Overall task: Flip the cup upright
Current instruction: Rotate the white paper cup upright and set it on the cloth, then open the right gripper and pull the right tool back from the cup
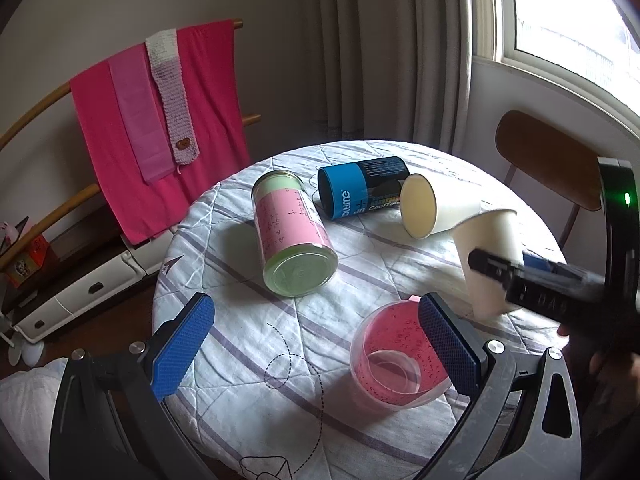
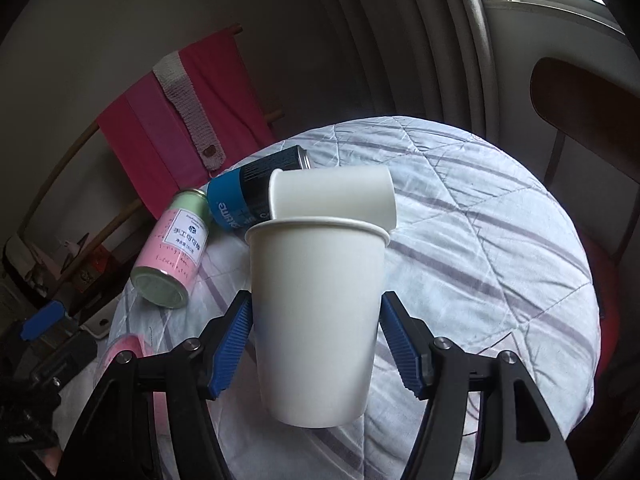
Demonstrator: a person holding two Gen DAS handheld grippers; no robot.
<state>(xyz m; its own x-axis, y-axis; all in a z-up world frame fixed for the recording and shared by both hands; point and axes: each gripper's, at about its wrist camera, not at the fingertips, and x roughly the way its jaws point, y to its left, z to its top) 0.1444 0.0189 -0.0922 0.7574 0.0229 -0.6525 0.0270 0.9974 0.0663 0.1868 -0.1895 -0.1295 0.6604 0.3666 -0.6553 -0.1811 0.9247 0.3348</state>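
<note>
My right gripper (image 2: 316, 340) is shut on a white paper cup (image 2: 316, 312), holding it mouth up, slightly tilted, over the round table (image 2: 500, 248). The same cup (image 1: 490, 256) shows in the left wrist view at the right, gripped by the right gripper (image 1: 504, 272). A second white paper cup (image 1: 432, 208) lies on its side behind it, also seen in the right wrist view (image 2: 336, 196). My left gripper (image 1: 316, 344) is open and empty near the table's front edge, its right finger beside a pink plastic cup (image 1: 396, 364) standing mouth up.
A pink and green can (image 1: 292, 236) and a blue and black can (image 1: 360, 188) lie on their sides on the quilted cloth. A wooden chair (image 1: 556, 160) stands at the right. A rack with pink towels (image 1: 160, 120) is at the back left.
</note>
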